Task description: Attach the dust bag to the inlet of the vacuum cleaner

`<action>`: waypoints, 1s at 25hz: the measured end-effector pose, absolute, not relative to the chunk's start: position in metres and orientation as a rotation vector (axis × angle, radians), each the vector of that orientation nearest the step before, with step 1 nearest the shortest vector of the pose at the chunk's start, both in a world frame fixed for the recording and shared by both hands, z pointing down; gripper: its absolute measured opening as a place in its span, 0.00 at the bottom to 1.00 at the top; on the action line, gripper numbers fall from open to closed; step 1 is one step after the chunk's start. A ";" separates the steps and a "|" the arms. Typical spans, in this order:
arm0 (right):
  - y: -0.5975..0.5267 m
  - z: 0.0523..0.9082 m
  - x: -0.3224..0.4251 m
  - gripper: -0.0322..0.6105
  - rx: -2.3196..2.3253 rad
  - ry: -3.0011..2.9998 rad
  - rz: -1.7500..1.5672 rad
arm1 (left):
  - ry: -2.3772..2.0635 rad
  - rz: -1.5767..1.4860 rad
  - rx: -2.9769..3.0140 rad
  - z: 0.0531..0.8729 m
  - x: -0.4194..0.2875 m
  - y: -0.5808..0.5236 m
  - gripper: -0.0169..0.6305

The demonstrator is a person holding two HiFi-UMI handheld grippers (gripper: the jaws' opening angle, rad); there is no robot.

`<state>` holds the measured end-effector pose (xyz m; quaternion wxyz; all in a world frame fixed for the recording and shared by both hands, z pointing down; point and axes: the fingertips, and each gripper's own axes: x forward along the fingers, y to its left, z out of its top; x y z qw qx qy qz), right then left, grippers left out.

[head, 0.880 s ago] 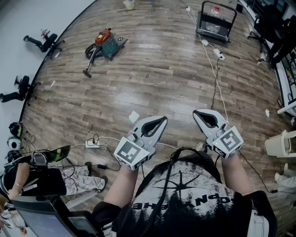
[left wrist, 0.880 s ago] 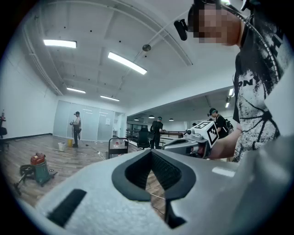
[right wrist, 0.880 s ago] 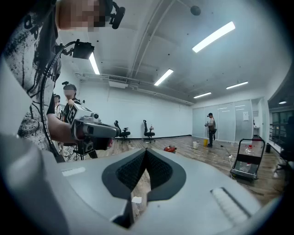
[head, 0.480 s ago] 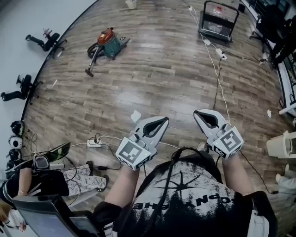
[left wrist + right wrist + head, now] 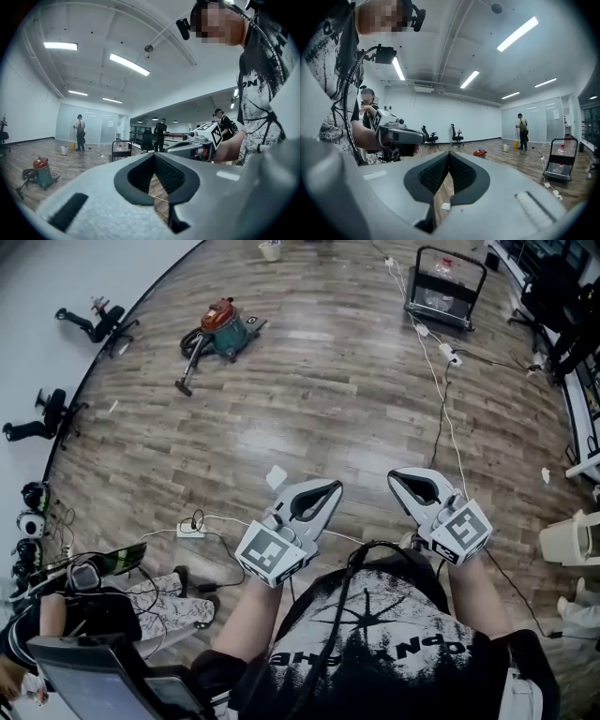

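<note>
Large open room with a pale wood-plank floor; a white wall curves round on the left.

- Task item: a red-and-teal canister vacuum cleaner stands on the floor far ahead and to the left of the person, well apart from both hands. Its dark hose runs toward the near side and ends in a floor nozzle.
- Left hand-held gripper: white shell with a marker cube at the back, held out in front of the chest, roughly level. In its own view the black ribbed pads meet at the tips — jaws together, nothing clamped.
- Right hand-held gripper: same build, held just beside the left with a gap between the two. Its jaws are likewise together, with only floor showing past them.
- A small white scrap lies on the floor just past the left gripper's tip in the head view. It is too small to say what it is — possibly paper.
- A black wire-frame trolley stands at the far right. A white cable with power strips trails from that side toward the person.
- A second white power strip with dark leads lies near the person's left.
- A black office chair lies by the curved wall.
- A white bucket sits at the far edge of the floor.
</note>
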<state>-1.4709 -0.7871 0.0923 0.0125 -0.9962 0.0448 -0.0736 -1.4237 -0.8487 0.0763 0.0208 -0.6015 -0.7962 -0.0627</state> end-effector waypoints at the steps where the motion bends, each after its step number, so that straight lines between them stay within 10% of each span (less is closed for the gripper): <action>1: -0.788 0.092 -1.470 0.06 -3.102 0.136 -0.224 | -2.465 -0.196 -1.868 0.077 -1.423 -0.851 0.02; 25: -0.758 0.104 -1.437 0.06 -3.073 0.215 -0.241 | -2.428 -0.312 -1.936 0.095 -1.396 -0.828 0.02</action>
